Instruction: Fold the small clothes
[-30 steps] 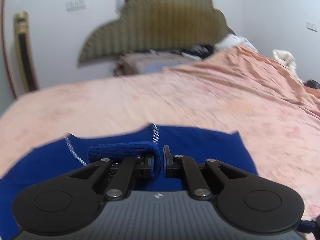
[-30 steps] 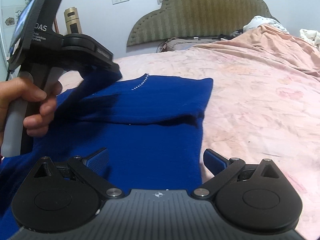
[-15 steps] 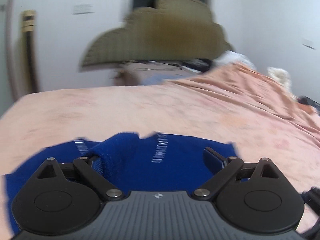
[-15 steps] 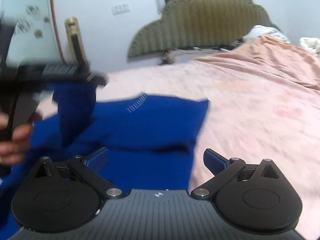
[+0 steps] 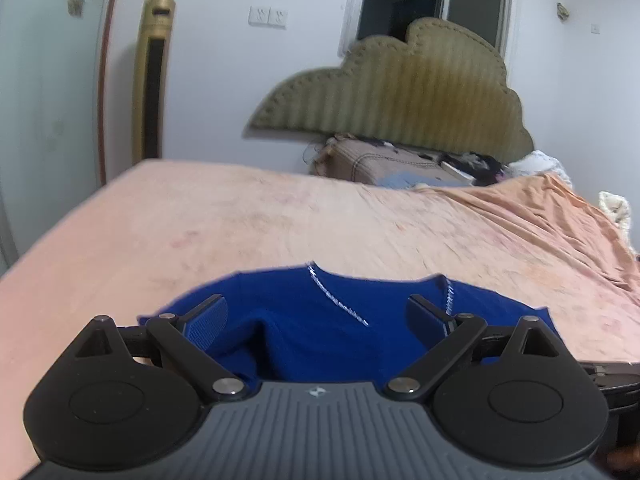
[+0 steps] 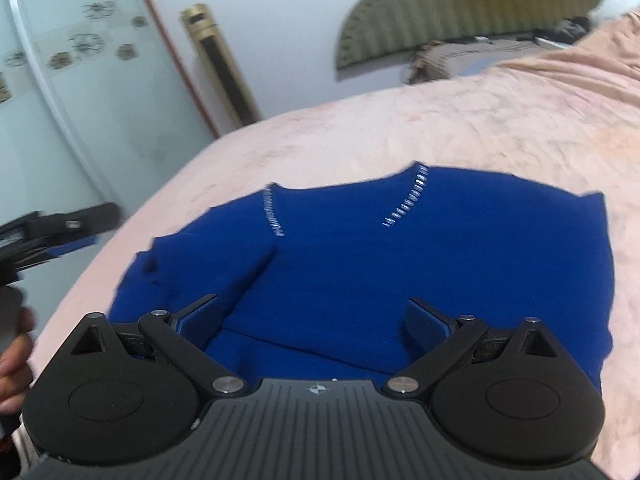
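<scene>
A royal-blue sweater (image 6: 400,264) with a white beaded V neckline lies flat on the pink bedsheet (image 6: 500,120). Its left sleeve is folded in across the body, leaving a ridge (image 6: 248,276). My right gripper (image 6: 312,314) hovers open over the sweater's lower half with nothing between its fingers. In the left wrist view, my left gripper (image 5: 316,312) is open above the sweater (image 5: 328,336), its pads clear of the cloth. From the right wrist view, the left gripper (image 6: 90,228) sits off the sweater's left edge, held by a hand (image 6: 12,352).
The pink sheet (image 5: 280,220) stretches toward a padded olive headboard (image 5: 400,92) with cluttered bedding (image 5: 400,164) below it. A gold standing unit (image 5: 152,80) and a glass door (image 6: 80,80) stand beyond the bed's left edge.
My left gripper let go of the blue fold it pinched and opened wide, then drew back to the left. The sleeve now lies on the sweater. The right gripper swung left, still open.
</scene>
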The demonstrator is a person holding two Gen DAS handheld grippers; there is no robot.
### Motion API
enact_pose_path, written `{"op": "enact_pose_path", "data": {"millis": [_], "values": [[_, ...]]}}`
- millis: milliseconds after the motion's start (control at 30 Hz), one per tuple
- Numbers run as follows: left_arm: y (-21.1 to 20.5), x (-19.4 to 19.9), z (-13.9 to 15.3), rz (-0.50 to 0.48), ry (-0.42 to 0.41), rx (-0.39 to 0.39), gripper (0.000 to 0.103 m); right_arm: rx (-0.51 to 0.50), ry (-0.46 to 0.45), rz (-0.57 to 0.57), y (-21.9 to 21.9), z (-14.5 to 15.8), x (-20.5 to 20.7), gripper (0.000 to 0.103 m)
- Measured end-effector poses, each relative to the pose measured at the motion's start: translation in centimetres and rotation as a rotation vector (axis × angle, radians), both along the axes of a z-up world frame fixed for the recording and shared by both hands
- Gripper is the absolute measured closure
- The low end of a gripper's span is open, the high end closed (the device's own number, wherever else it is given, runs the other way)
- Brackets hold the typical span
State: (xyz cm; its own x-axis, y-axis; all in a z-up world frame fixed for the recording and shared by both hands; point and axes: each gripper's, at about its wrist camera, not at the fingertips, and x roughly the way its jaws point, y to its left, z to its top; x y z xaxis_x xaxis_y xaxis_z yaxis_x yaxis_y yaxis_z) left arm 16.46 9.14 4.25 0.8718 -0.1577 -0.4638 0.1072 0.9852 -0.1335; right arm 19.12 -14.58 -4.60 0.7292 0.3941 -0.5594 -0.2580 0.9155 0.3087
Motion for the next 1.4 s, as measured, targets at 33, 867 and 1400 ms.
{"op": "enact_pose_path", "data": {"millis": [33,867,1400], "values": [[-0.1,0.0,-0.1,0.052,-0.012,0.018,0.006,-0.015,-0.005,-0.006,0.2,0.1,-0.3,0.004],[11.6,0.9,-6.2,0.397,0.262,-0.206,0.006,-0.487,-0.196,0.372,21.6,0.1,6.1,0.095],[9.6,4.6,-6.6,0.353,0.264,-0.148,0.006,0.160,-0.033,-0.296,-7.9,0.5,-0.6,0.097]]}}
